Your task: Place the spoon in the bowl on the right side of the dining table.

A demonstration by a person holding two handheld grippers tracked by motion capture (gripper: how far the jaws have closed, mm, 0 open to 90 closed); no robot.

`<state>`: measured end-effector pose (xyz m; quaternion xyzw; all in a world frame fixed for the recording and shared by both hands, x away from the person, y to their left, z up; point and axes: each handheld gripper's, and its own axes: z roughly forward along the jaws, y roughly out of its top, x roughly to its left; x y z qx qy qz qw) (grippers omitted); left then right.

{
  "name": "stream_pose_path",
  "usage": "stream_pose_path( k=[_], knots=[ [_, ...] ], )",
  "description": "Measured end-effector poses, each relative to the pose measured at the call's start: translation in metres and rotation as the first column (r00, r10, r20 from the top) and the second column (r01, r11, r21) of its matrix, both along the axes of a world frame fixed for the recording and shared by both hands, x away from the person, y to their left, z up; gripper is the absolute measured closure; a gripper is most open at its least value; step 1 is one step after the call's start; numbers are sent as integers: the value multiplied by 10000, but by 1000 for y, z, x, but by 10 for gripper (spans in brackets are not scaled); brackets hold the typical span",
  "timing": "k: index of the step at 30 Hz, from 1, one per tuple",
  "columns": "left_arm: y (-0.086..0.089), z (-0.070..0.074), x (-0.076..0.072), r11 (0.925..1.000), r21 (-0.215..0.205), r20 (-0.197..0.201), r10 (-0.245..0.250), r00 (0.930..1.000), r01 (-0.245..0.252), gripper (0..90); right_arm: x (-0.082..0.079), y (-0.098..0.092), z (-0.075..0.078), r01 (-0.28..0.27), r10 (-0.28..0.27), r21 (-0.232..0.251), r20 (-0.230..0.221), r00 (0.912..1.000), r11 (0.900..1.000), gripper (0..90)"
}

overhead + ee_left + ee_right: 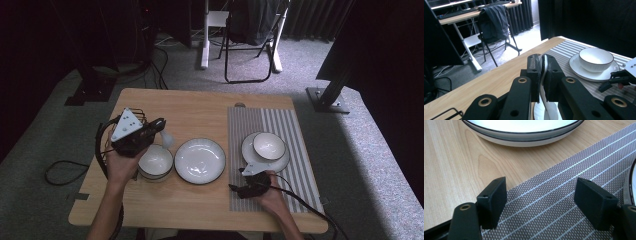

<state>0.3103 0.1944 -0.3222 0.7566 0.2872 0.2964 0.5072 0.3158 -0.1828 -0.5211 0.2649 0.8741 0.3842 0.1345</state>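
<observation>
1. Two black jaws of the left gripper are clamped together on the handle of a white spoon, which curves down between them.
2. On the wooden table the left gripper hangs just above and behind a white bowl; the spoon's pale bowl shows just beyond that bowl's far rim.
3. Directly right of the white bowl sits an empty dark-rimmed plate, bare wood around it.
4. Farther right of the plate lies a striped placemat, bearing a saucer with a second bowl resting on it.
5. Right gripper rests low on the placemat's near left part, just in front of the saucer; its jaws stand wide apart with nothing between them, only mat.
6. From the right gripper view, the plate's rim lies ahead on the wood, and the saucer's edge is just beside the right-hand jaw.
</observation>
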Motion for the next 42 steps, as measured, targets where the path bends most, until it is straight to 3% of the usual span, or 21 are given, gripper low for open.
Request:
stream_pose_path(
  k=[8, 21, 42],
  knots=[
    [-9, 0, 2, 9997, 95, 7, -205, 9998, 205, 849, -3, -1, -1, -146, 146, -95, -66, 9999, 9998, 209],
    [-21, 1, 8, 9978, -58, 1, -655, 9979, 655, 850, -7, -8, 0, -165, 167, 162, -98, 9998, 9997, 216],
    [-34, 2, 17, 9922, -325, 15, -1207, 9927, 1207, 850, -7, -9, -5, -342, 345, 85, -284, 9990, 9994, 227]
  ],
)
